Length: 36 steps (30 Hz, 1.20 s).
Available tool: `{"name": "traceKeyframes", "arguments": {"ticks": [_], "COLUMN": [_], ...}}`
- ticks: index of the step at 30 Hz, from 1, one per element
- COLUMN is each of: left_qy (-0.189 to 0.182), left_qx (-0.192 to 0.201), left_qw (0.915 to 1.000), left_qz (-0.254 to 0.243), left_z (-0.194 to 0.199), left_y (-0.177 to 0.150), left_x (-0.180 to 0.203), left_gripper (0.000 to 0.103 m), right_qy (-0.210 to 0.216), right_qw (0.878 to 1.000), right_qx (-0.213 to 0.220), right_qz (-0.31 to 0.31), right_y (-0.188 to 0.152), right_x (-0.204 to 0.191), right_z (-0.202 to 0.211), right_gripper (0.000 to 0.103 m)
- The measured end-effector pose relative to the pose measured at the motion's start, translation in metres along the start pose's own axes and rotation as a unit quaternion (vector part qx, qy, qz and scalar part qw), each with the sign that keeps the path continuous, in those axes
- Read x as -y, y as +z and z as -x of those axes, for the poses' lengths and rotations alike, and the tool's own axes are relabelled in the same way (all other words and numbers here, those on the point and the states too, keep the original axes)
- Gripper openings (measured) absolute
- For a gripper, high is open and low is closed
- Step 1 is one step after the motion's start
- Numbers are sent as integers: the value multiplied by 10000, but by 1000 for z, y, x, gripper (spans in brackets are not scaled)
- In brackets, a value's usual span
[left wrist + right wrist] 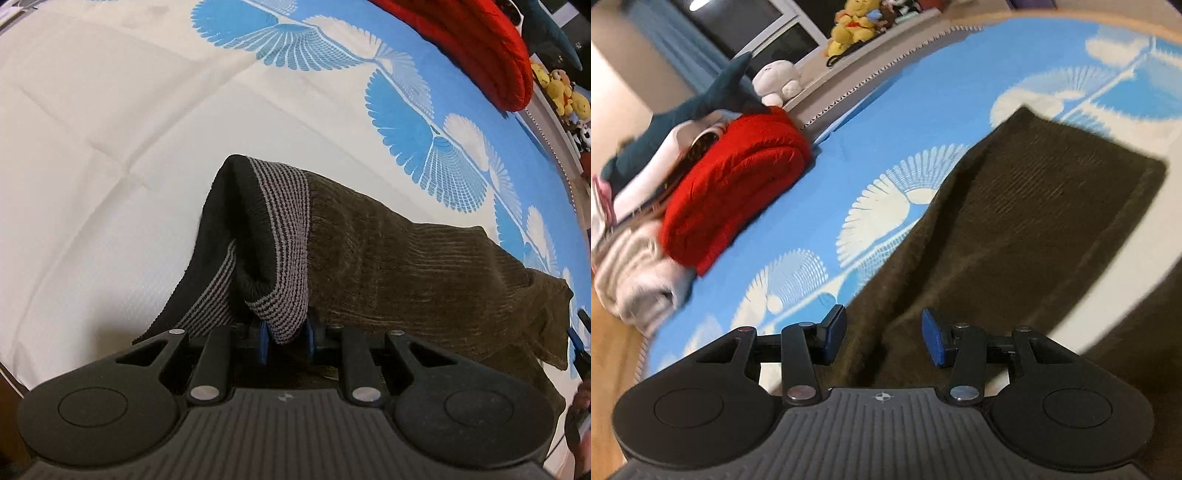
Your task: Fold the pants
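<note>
Gripping the striped waistband (284,236) of the pants (399,266) in the left wrist view: left gripper (286,341) pinched narrow on the grey-and-black ribbed edge, blue pads pressing the knit from both sides. Waistband lifted off the bed, mouth of it gaping toward the camera, dark olive corduroy trailing off to the right and lying on the bedspread (110,155). Far end of the cloth draped at the right edge of the view, next to a dark gripper part there; cannot tell whether that part touches it. Judged early in the fold: one end picked up, no finished crease visible, nothing stacked into a neat packet yet.

Beneath, a cream bedspread with a quilted texture, turning to bright blue with white fan-shaped prints (417,122) toward the top right. Red knitted item (491,55) at the far edge, yellow plush toys (561,92) on a ledge beyond.

Looking from the right wrist view: right gripper (882,338) with jaws standing apart, nothing between the blue pads, hovering over the pants (1034,221). Olive cloth spread flat and broad ahead, already doubled to judge by the layered edge on the right, though blur makes that unsure. Likely left to do: take hold on this side, bring the ends together, smooth out.

Blue fan-print bedspread (886,122) under it, red knit (738,181) folded at the left atop a pile of pale clothes (635,273), teal shark plush (701,103), white plush (777,83) and yellow plush (853,26) along the ledge, dark window (746,26) behind, wooden floor (613,343) at lower left.
</note>
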State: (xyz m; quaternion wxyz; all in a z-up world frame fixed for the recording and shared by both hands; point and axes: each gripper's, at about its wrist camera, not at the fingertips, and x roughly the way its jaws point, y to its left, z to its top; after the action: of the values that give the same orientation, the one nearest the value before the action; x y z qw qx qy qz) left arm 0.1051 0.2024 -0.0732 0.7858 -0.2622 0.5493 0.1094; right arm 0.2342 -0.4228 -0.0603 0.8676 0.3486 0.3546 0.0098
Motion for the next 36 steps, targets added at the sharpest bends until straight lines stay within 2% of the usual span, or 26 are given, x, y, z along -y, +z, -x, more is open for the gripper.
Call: {"name": "traceKeyframes", "arguments": {"ticks": [3, 11, 13, 14, 19, 23, 26, 28, 29, 31, 33, 34, 35, 36], "left_qy": [29, 95, 139, 148, -41, -333, -493, -510, -469, -172, 83, 146, 159, 129], "left_qx": [-39, -49, -15, 6, 281, 811, 1218, 1340, 1287, 951, 546, 317, 216, 189], "left_qw": [10000, 9999, 9999, 9999, 9996, 9960, 9909, 9893, 9903, 9951, 9983, 9994, 9996, 9994], "left_qz": [47, 71, 9, -27, -59, -193, -280, -272, -241, -209, -210, -39, 122, 260], "left_z": [-5, -7, -6, -5, 11, 40, 64, 73, 74, 68, 55, 47, 43, 41], "left_y": [3, 3, 2, 2, 4, -2, -12, -20, -24, -29, -31, -31, -31, -30], "left_x": [0, 3, 6, 8, 6, 1, -11, -22, -29, -38, -43, -48, -52, -56], "left_gripper": [22, 22, 22, 22, 19, 18, 17, 17, 17, 17, 20, 22, 24, 25], "right_qy": [223, -43, -10, 39, 152, 51, -92, -254, -411, -851, -1162, -1251, -1293, -1306], "right_qw": [9993, 9970, 9975, 9976, 9996, 9992, 9984, 9982, 9982, 9963, 9902, 9851, 9819, 9823], "right_qx": [-220, -456, -432, -454, 62, 342, 551, 544, 446, -10, -767, -1181, -1378, -1337], "right_qz": [-226, -618, -563, -515, -230, -203, -44, -27, -24, 87, 138, 33, -118, -141], "right_y": [8, 9, 9, 11, 21, 17, -4, -24, -37, -61, -87, -97, -103, -105], "right_x": [5, 22, 21, 18, -5, -11, -8, -1, 4, 13, 33, 49, 65, 74], "right_z": [-35, -99, -104, -105, -57, 21, 88, 130, 148, 163, 161, 157, 158, 161], "right_gripper": [48, 48, 25, 5, 5, 4, 4, 4, 4, 4, 5, 5, 8, 9]}}
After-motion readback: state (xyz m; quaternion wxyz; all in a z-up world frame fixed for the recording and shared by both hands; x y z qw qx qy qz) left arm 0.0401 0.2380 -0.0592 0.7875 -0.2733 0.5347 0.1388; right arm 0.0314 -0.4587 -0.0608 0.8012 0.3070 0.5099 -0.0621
